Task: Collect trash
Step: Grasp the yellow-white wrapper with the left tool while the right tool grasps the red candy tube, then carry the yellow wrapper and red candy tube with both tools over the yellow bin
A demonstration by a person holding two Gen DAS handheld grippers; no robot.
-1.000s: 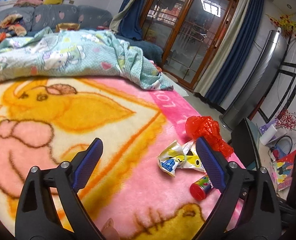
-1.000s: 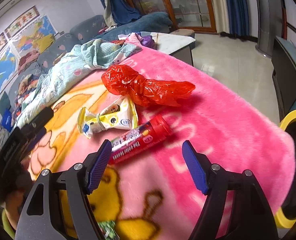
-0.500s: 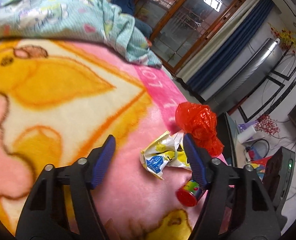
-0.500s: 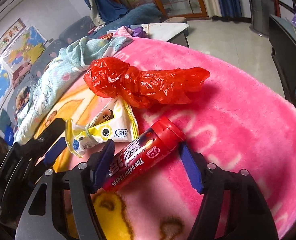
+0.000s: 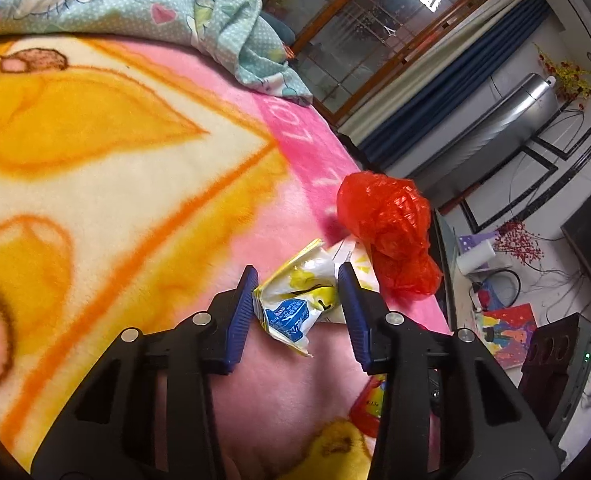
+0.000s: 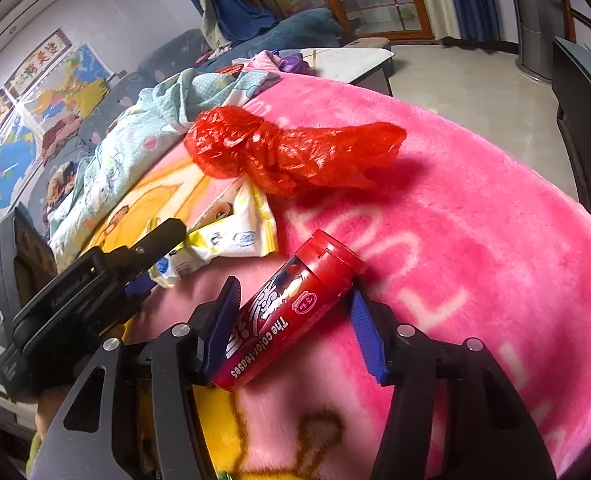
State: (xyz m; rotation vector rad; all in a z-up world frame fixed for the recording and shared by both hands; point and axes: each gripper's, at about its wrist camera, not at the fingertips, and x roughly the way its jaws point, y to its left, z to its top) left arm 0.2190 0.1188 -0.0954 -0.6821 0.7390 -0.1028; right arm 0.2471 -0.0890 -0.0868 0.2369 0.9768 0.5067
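On a pink and yellow cartoon blanket [image 6: 475, 216], three pieces of litter lie close together. The crumpled red plastic bag [image 6: 291, 152] serves as the landmark: the yellow-and-white snack wrapper [image 5: 295, 300] lies just beside it, its far end touching the bag, and the red candy tube [image 6: 283, 316] lies on its side near the bag, beside the wrapper.

The left gripper [image 5: 299, 312] brackets the wrapper, its blue-padded fingers [image 5: 243, 320] narrowed to either side of the crumpled foil; the left pad touches the wrapper's edge while a gap shows at the right pad, so the grip is not closed.

The right gripper [image 6: 295, 328] straddles the candy tube, fingers partly drawn in. The left pad [image 6: 221, 328] sits against the tube's lower body; whether the right pad touches its cap end cannot be told.

Beyond the bag, a light-blue patterned quilt [image 6: 135, 140] lies bunched on the blanket.
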